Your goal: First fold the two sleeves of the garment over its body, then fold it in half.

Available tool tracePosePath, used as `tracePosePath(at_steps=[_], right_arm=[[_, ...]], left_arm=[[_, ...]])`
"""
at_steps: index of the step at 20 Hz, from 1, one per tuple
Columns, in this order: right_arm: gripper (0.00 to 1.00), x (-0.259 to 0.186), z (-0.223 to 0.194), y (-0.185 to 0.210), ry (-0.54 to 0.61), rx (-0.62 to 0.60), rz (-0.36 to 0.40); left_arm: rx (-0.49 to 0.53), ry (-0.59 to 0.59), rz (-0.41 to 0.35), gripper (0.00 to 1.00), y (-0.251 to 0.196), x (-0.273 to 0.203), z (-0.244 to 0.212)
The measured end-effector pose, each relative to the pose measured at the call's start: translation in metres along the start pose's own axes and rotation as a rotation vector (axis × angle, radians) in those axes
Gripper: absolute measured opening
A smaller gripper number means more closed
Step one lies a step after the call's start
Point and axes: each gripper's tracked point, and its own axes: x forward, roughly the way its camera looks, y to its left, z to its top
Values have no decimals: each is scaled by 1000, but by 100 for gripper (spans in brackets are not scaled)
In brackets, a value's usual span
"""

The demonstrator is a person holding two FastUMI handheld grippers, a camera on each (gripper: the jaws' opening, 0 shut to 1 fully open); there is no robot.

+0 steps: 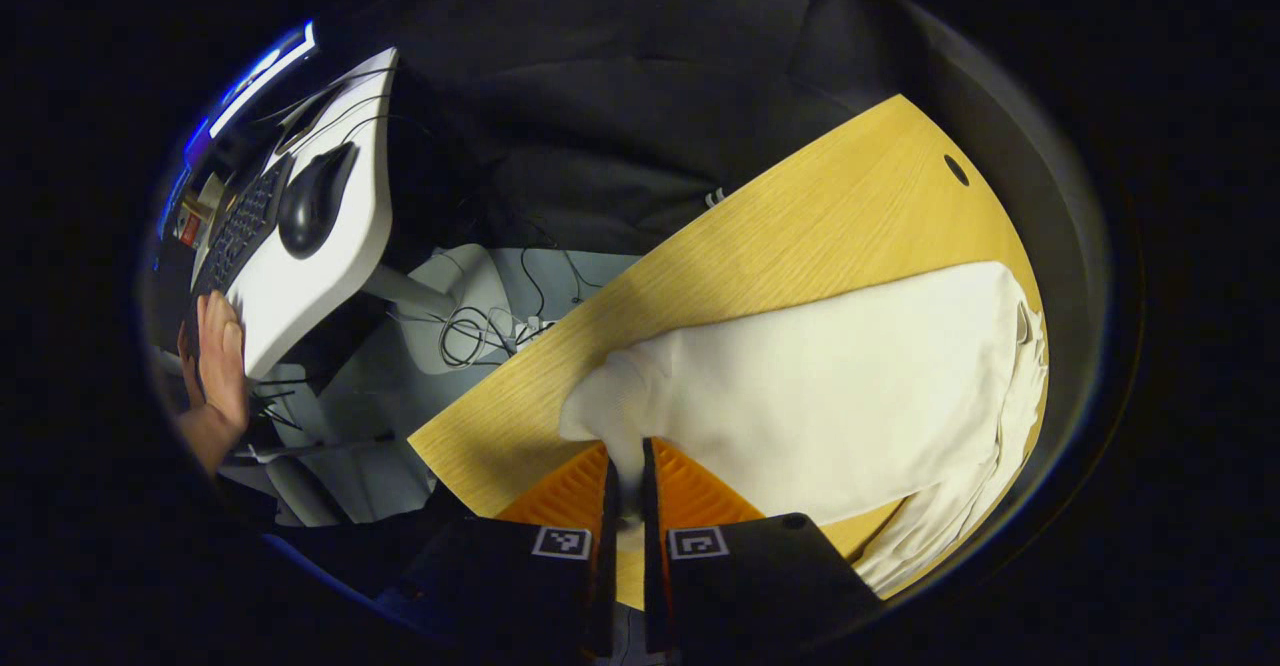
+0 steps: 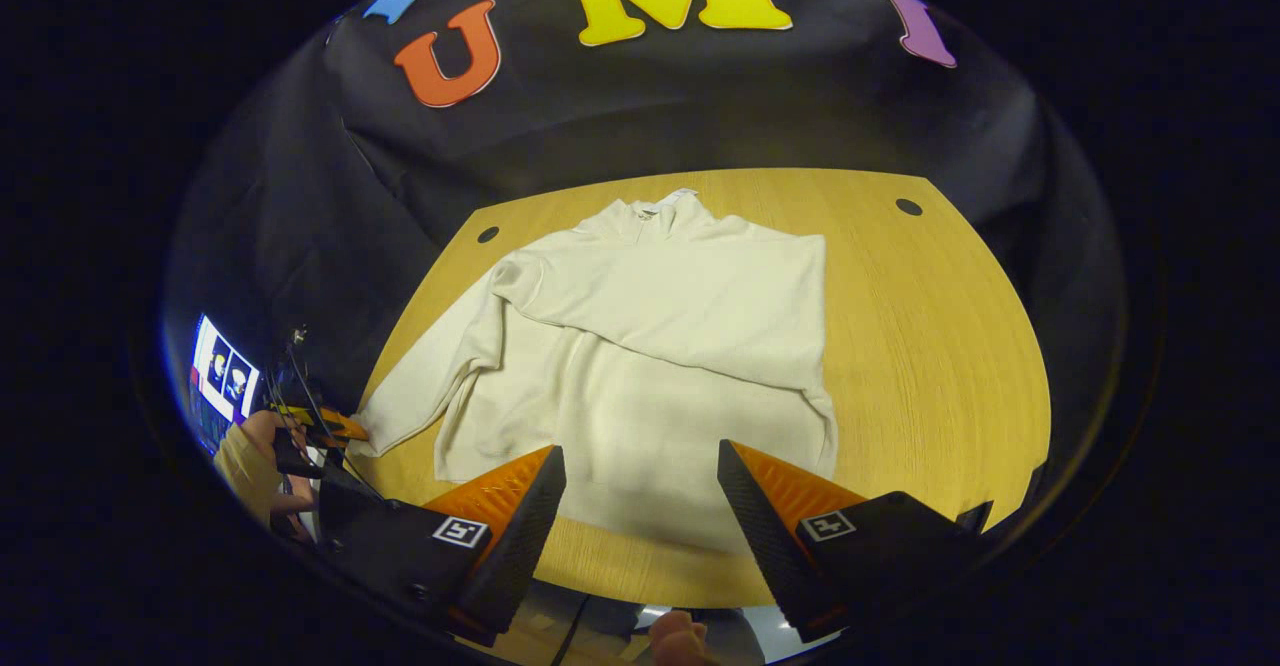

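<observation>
Garment on table, one sleeve across body

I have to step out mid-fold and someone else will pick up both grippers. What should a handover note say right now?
Left gripper: shut on the cuff of the unfolded sleeve, at the table's left edge.
Right gripper: open, holding nothing, above the hem of the cream sweatshirt.
Sweatshirt lies flat on the wooden table, collar toward the booth wall.
Done: one sleeve lies folded across the chest.
Left: carry the gripped sleeve over the body, then fold the sweatshirt in half.
</observation>
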Motion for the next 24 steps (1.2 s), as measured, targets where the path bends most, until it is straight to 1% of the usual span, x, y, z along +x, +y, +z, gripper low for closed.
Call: tracePosePath(at_steps=[1,2,4,6,7,8,11,12,15,16,19,20,21,22,23,24], right_arm=[[97,-1,-1,-5,-8,14,-6],[94,-2,-2,-8,-9,26,-6],[94,-3,-4,-18,-8,48,-12],[94,-4,0,-26,-16,68,-14],[97,-5,1,-29,-20,75,-12],[94,-5,3,-33,-24,83,-12],[94,-8,5,-44,-28,101,-8],[97,-9,8,-48,-31,107,-7],[97,-12,12,-64,-37,130,-8],[94,-12,14,-71,-41,134,-14],[94,-15,19,-94,-59,150,-36],[94,-16,21,-102,-63,163,-42],[97,-17,22,-110,-66,176,-45],[94,-19,23,-117,-70,187,-52],[97,-21,22,-126,-71,195,-60],[94,-23,22,-134,-74,203,-68]], left_arm=[[6,0,-1,13,-2,-2,1],[16,-3,-6,11,-6,-5,2],[32,-15,-12,10,-16,-15,6],[50,-36,-36,9,-33,-29,11],[69,-52,-49,9,-45,-38,16],[94,-66,-62,8,-58,-45,20],[167,-93,-111,8,-109,-69,27],[204,-100,-127,8,-130,-77,28],[320,-111,-183,8,-197,-99,25],[344,-116,-205,8,-220,-105,23],[413,-122,-255,8,-284,-118,14],[441,-120,-270,8,-305,-122,10],[471,-120,-282,8,-325,-127,5],[504,-121,-291,8,-346,-131,-1],[538,-120,-299,8,-368,-135,-7],[564,-117,-310,8,-388,-139,-13]])
